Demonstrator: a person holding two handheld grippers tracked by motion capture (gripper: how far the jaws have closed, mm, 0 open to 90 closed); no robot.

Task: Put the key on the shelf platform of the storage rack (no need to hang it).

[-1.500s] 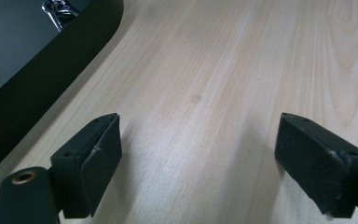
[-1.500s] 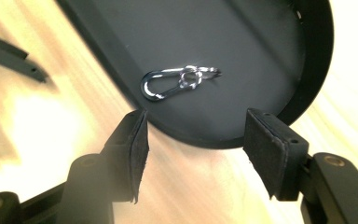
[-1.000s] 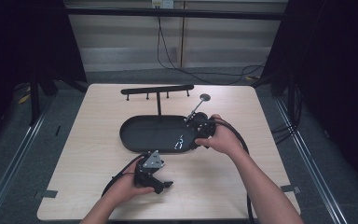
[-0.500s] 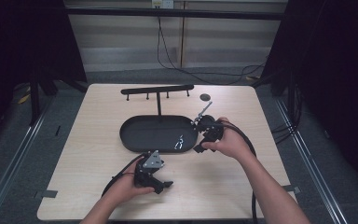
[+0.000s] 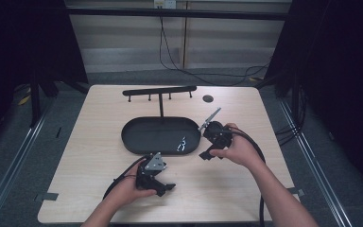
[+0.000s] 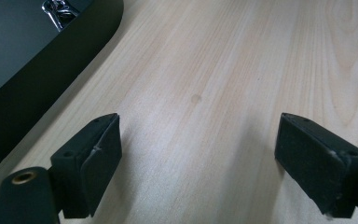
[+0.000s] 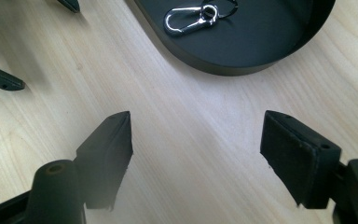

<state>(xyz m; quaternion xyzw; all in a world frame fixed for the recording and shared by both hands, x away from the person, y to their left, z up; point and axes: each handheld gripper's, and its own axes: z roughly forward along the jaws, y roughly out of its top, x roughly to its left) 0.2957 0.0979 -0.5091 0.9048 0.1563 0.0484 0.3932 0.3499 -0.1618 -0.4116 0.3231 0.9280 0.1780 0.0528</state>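
High view: your right gripper sits just right of the black tray, jaws spread wide over bare table. A silver carabiner lies inside the tray, ahead of those fingers and untouched. Your left gripper rests nearer you, also gaping, holding nothing.

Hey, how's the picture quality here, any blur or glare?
High view: table evenly lit, surroundings dark. Left gripper view: near pads soft, grain sharper. Right gripper view: the clip glints in the tray, left pad blurred.
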